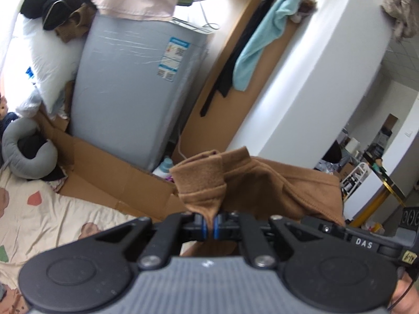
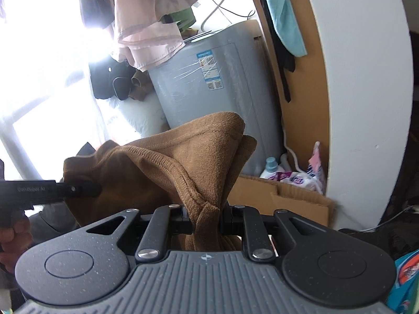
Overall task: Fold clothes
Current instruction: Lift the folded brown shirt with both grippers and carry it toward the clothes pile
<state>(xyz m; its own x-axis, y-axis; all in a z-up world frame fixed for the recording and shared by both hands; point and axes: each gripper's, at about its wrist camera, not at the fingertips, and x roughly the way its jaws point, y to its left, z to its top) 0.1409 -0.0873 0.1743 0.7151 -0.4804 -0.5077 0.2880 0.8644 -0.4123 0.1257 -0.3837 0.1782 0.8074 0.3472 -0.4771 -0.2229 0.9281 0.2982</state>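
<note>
Cardboard (image 1: pixel 104 172) beside patterned bedsheet (image 1: pixel 52 219)

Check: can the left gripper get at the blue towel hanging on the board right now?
Probably not: the left gripper is shut on the brown garment, and the towel hangs well beyond it.

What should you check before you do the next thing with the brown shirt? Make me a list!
1. Left gripper jaws pinching the brown shirt: ok, shut on a cuff-like edge.
2. Right gripper jaws holding it too: ok, shut on a bunched part.
3. Shirt stretched flat between the two grippers: not ok, it sags and bunches.
4. Shirt lifted off the patterned bedsheet: cannot tell, its lower part is hidden.
5. Shirt away from the grey washing machine: ok, it looks well in front of it.
</note>
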